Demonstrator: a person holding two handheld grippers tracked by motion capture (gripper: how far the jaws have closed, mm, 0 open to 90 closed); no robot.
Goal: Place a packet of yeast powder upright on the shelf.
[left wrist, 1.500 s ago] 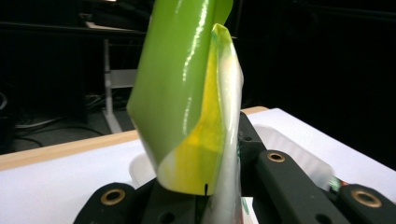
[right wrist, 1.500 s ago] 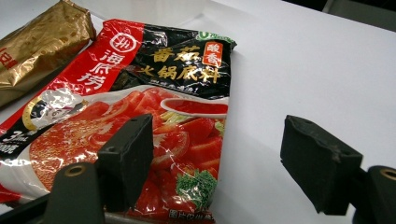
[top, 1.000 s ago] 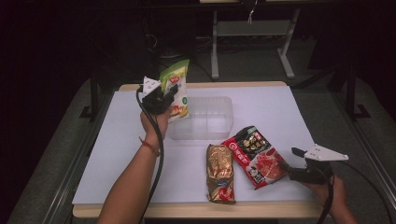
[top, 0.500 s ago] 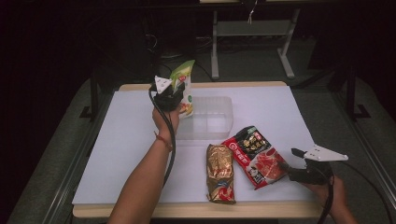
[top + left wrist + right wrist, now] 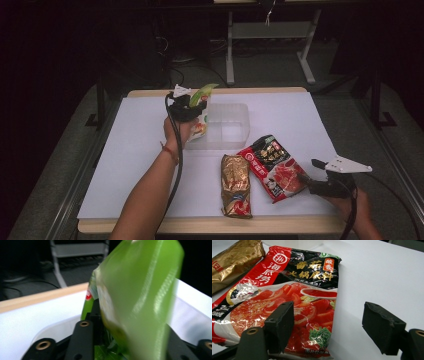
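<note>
My left gripper [image 5: 187, 107] is at the left end of a clear plastic container [image 5: 227, 125], with a green and white pouch [image 5: 202, 95] standing between its jaws. The jaws have just been opening. In the left gripper view the green pouch [image 5: 140, 290] is blurred and leans over, loose between the jaws. My right gripper [image 5: 309, 171] rests open near the front right of the table. Its left jaw lies over the edge of a red tomato hotpot-base pouch [image 5: 294, 290] and its right jaw over bare white table. Beside the red pouch [image 5: 272, 167] lies a gold pouch [image 5: 236, 182].
The white-topped table [image 5: 125, 165] has a wooden edge at the front and back. A metal stand [image 5: 270, 30] is on the dark floor behind it. In the right gripper view the gold pouch [image 5: 234, 260] is at the far left.
My left hand carried the green pouch to the right and down to the container's left end. The pouch's top now leans right. The right gripper has stayed put.
</note>
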